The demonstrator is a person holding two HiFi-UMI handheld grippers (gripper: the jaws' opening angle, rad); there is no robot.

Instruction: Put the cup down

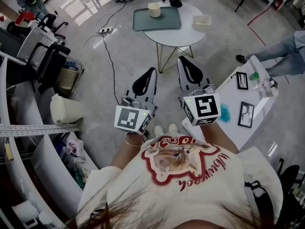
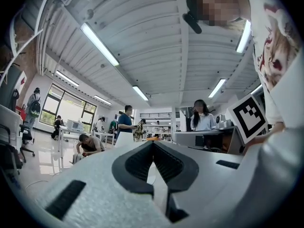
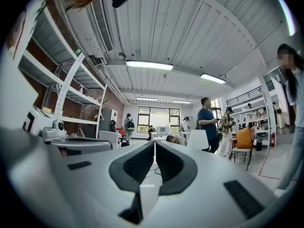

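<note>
Already down: cup (image 1: pixel 154 9) on tray (image 1: pixel 167 21).

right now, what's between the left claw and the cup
In the head view, the stretch from the left claw to the cup holds grey floor, then the table edge and the tray the cup stands on.

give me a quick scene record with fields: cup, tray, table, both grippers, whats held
cup: upright on the tray, apart from both grippers
tray: teal, on the left part of the round table
round table: white, ahead of the person; white container near its right edge
left gripper: jaws together, nothing between them
right gripper: jaws together, nothing between them, beside the left gripper
held: nothing
task state: cup already stands on the tray
</note>
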